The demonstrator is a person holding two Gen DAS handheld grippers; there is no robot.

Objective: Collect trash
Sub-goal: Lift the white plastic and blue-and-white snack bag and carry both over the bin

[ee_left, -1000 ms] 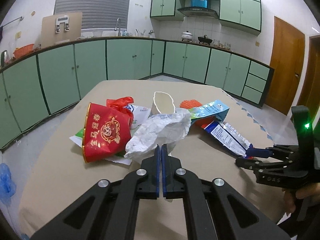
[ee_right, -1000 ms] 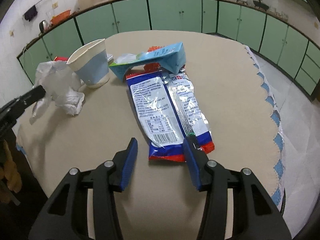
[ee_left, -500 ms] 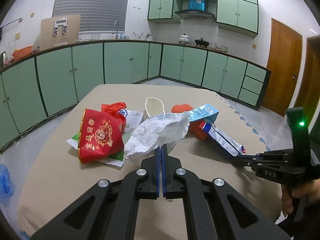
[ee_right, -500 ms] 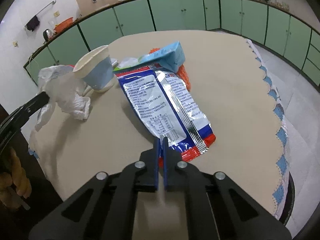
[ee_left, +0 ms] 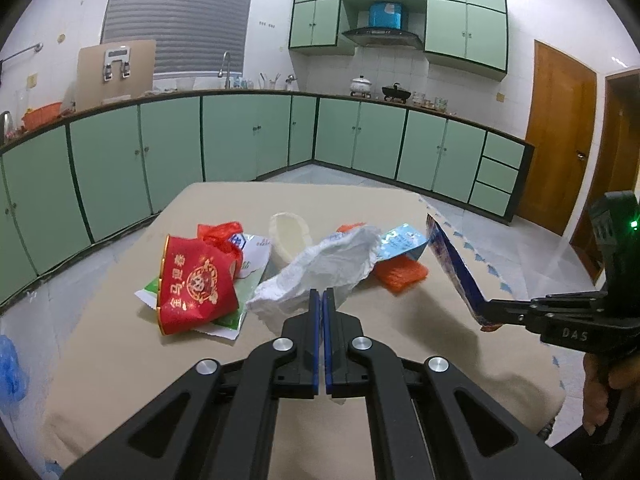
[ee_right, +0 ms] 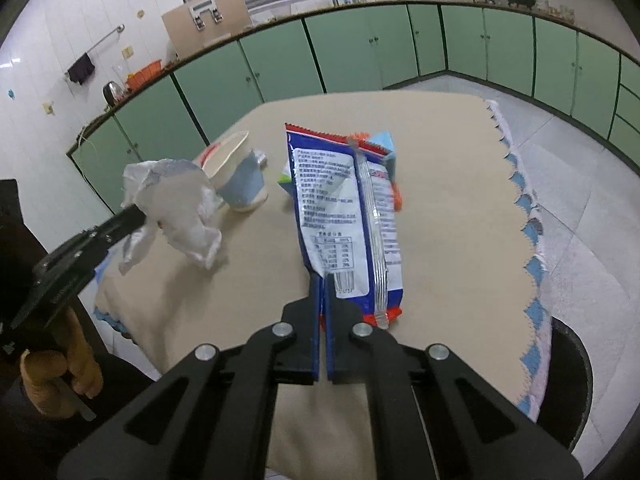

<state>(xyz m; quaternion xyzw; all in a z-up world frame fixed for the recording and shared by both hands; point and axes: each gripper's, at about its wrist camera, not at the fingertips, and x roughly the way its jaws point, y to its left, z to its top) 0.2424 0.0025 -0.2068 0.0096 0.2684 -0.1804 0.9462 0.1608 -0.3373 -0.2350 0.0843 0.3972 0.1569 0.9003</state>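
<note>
Right gripper (ee_right: 322,280) pressed together on the bottom corner of the snack bag (ee_right: 344,216); bag lifted, hanging tilted off the table (ee_right: 440,184), top edge toward the carton (ee_right: 386,148); in the left view the same bag (ee_left: 452,264) stands edge-on, clear of the cloth, right of the pile; left gripper (ee_left: 320,304) pinching the white wrapper (ee_left: 324,268), jaws closed with the crumpled plastic bunched just past the tips; from the right view the wrapper (ee_right: 176,204) dangles off the tabletop, left of the cup (ee_right: 236,176); so both grippers are loaded.

Still lying on the table, taken from the cup: red packet (ee_left: 192,284) to its left over a green-white wrapper (ee_left: 228,316); red plastic bag (ee_left: 222,232) behind the packet; carton and orange packet (ee_left: 402,274) to the cup's right.

Step in hand, as I judge it: carry both held pieces to a bin; a dark round rim (ee_right: 572,384) shows low beyond the table's right edge, possibly the bin, cannot tell.

Doing it well: keep both grips tight, corner pinch on the bag is small and foil is slick, may slip if swung; lift before moving sideways so the bag does not drag the carton or tip the cup; move the bag over the scalloped edge (ee_right: 524,216) without snagging; release only when over the opening.
</note>
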